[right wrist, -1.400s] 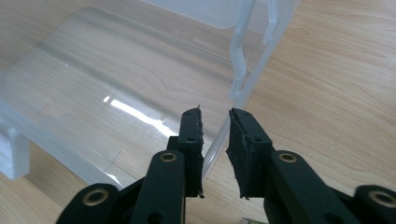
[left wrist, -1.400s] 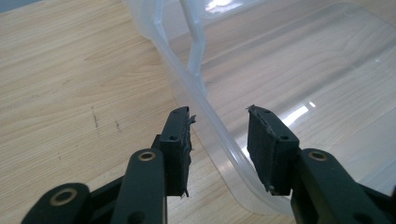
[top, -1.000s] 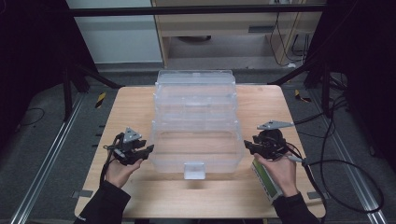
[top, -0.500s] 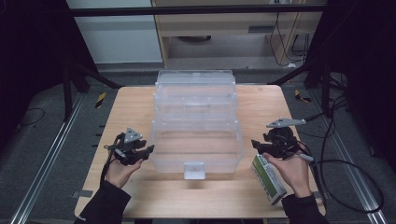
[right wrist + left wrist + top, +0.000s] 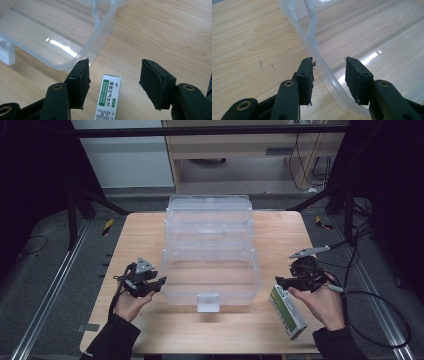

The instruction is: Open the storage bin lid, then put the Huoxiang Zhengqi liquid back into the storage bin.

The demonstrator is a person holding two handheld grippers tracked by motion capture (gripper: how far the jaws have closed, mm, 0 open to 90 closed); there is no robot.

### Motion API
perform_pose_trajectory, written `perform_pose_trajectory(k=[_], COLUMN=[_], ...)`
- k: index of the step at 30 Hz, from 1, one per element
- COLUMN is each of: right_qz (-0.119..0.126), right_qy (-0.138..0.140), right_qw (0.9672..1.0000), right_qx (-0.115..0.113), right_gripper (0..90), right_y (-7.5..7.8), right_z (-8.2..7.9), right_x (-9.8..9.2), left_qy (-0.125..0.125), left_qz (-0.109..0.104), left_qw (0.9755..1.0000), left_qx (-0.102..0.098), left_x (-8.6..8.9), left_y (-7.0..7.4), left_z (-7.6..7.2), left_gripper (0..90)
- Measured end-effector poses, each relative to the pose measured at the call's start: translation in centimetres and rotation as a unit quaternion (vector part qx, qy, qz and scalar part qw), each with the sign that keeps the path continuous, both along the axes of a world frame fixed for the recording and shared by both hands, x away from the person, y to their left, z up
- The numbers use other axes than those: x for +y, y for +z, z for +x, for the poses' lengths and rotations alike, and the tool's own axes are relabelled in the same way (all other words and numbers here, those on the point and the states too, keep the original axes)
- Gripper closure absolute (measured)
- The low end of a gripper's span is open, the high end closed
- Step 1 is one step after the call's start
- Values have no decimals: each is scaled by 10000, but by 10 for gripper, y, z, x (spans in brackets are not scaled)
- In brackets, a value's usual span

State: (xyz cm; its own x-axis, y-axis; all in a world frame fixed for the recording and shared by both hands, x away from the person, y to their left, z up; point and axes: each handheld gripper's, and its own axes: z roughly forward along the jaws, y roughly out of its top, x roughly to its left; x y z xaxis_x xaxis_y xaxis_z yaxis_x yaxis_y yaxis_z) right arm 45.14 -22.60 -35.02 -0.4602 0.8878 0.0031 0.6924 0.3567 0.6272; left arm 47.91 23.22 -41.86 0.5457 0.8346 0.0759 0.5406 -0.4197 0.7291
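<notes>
Left gripper [image 5: 328, 72] open, jaws straddling the rim of the clear plastic box [image 5: 210, 247] mid-table [image 5: 140, 232]. Right gripper [image 5: 113, 77] open, jaws apart above a green-and-white carton [image 5: 108, 98] lying beside the box.

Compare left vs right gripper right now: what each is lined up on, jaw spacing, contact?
The left gripper straddles the rim of the clear bin, one jaw outside and one inside; the right gripper hangs over the green-and-white box on the table, beside the bin's corner. The right jaws stand wider apart than the left. Shared: both are open and neither grips anything.
</notes>
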Motion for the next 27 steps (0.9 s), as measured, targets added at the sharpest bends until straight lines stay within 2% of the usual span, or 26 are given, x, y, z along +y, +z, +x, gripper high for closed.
perform_pose_trajectory(k=[9,16,19,27], right_qz=[-25,-115,-160,-262], right_qy=[-20,-20,-2,43], right_qw=[9996,9991,9986,9974], right_qx=[267,409,503,672], right_gripper=[399,401,411,437], right_y=[5,5,3,-2], right_z=[-6,-11,-12,-13], right_x=[-3,-5,-4,0], left_qy=[-4,34,191,534], left_qz=[-75,-144,-167,-211], left_qw=[10000,9997,9992,9977], left_qx=[-29,-194,-299,-360], left_x=[1,5,15,35], left_y=[5,17,25,27], left_z=[-2,-6,-8,-5], left_gripper=[551,528,513,494])
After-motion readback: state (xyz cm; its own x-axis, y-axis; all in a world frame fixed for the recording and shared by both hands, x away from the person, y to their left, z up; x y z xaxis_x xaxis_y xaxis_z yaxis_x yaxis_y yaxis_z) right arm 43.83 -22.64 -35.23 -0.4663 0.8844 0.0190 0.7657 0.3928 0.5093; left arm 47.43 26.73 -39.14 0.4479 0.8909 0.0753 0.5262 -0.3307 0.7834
